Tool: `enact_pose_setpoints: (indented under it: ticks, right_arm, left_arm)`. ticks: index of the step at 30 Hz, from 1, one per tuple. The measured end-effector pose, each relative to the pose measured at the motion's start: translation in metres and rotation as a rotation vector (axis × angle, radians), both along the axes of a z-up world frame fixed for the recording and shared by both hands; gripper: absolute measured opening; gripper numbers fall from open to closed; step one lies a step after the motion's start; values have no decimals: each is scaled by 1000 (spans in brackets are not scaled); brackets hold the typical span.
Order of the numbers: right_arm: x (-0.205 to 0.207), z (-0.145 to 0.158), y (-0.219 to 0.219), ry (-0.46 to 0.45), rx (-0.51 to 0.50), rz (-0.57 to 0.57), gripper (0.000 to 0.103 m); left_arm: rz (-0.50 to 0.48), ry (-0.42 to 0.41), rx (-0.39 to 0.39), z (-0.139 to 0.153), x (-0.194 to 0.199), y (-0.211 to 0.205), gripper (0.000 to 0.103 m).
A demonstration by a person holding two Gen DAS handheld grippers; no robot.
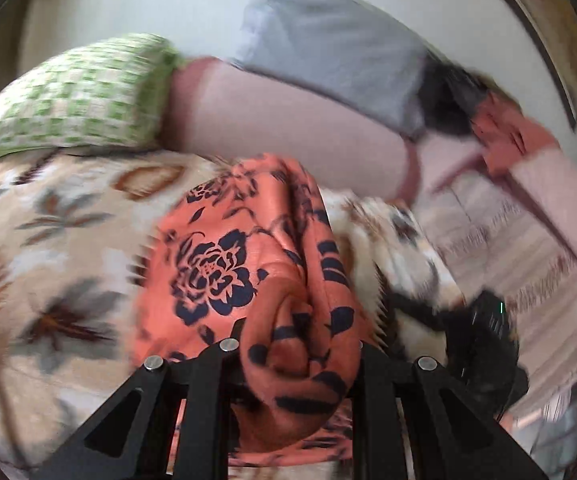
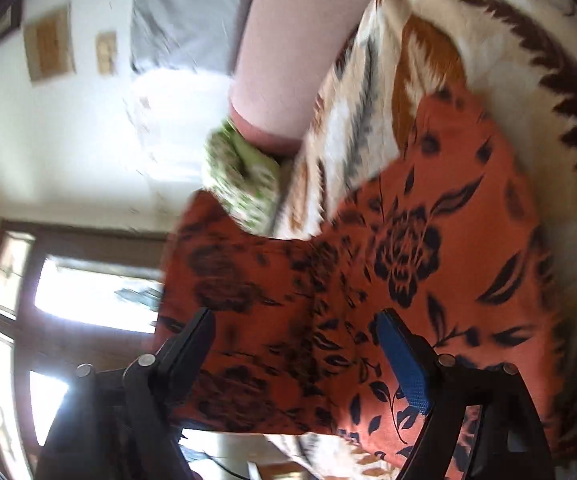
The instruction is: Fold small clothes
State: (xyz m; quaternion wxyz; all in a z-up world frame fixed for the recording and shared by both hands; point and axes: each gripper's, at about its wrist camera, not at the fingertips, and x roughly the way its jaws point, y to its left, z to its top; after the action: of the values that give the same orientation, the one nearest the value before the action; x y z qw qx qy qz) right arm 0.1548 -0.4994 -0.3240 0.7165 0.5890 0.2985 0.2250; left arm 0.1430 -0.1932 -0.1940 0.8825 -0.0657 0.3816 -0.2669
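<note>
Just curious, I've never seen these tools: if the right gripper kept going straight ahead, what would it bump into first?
Most likely the orange cloth with dark flower print: it already lies between the right gripper's spread fingers. The blur makes depth uncertain.

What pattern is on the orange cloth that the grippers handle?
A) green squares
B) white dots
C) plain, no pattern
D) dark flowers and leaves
D: the orange cloth carries dark roses and leaves, seen in both wrist views; the green squares are on the pillow behind it.
</note>
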Motion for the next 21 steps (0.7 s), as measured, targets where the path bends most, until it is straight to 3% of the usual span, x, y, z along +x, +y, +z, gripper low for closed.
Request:
enact_pose_setpoints:
  ticks: [3,4,6,9,11,12,13,17,19,21]
  right_arm:
    - [2,-16,-21,31,74,6,85]
    - [2,-23,-28,52,98,-10,85]
    - [9,-36,-34,99,138,-29,85]
    - [16,-38,-37,123,117,-33,85]
    - [27,-36,-32,139,80,-11,85]
    - [32,-35,-27,156,49,-6,85]
    - [35,-35,-24,170,20,-14,85]
    - [45,-25,-12,166,-61,-8,84]
    - [49,-25,-3,196,-145,-2,83]
    - [53,-25,7,224,-236,5,77]
  left_arm:
    - [-103,63,99,-43,-4,-61,19]
    - [-125,117,154,-62,-3,-77,20]
    - [-131,206,193,-85,-1,-86,21]
    - [-181,159,185,-72,-12,-74,26]
    - [-255,104,137,-48,-25,-54,40]
    - [-277,76,110,-37,-31,-44,53]
    - [-278,32,101,-25,-36,-30,65]
    - [-174,-75,199,-16,-30,7,69]
    - [-83,-41,279,-32,-10,23,69]
    - [-37,34,310,-54,11,32,69]
